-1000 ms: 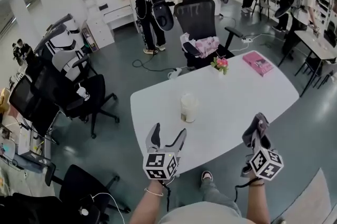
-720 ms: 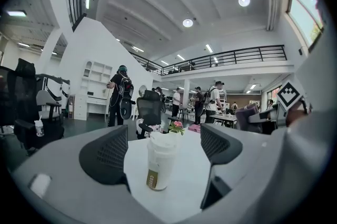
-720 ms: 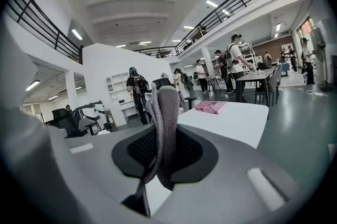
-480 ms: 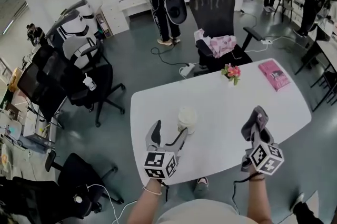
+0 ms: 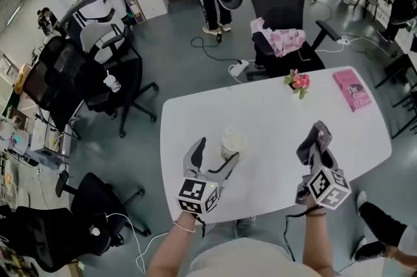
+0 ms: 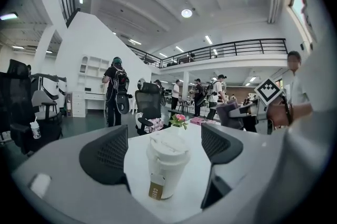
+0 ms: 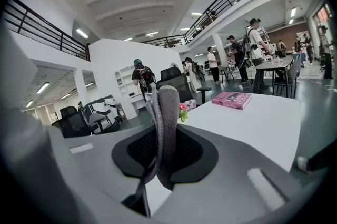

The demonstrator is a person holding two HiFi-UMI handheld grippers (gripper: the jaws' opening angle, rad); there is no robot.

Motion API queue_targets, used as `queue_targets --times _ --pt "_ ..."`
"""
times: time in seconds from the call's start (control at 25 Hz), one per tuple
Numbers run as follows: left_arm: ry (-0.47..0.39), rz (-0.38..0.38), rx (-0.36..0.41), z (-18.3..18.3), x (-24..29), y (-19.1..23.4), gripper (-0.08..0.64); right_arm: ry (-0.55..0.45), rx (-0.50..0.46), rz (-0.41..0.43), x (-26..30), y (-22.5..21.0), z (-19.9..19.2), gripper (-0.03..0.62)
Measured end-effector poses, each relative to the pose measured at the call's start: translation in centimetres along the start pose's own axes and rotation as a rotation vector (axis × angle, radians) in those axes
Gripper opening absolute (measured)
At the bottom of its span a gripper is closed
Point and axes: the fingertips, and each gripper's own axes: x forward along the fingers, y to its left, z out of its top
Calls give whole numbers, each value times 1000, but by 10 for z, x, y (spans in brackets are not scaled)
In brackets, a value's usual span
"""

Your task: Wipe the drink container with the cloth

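Note:
A white paper cup with a lid stands on the white table near its front left. In the left gripper view the cup sits just ahead of the spread jaws, centred between them. My left gripper is open, its fingertips flanking the cup's near side. My right gripper hovers over the table's front right, shut on a folded grey cloth that stands up between its jaws. The cloth is about a cup's width or two right of the cup.
A small pot of pink flowers and a pink book lie at the table's far side. A black office chair with pink fabric stands behind the table. More chairs are at left. People stand in the background.
The view has shifted down and nearer. My left gripper has advanced so its open jaws now bracket the cup. The right gripper keeps the cloth, little moved.

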Motion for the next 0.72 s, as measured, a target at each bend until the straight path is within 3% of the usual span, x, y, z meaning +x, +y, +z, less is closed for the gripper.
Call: queue_targets --times 0.72 --pt "86 -212 82 -31 31 -3 436 57 -8 -85 5 5 -25 72"
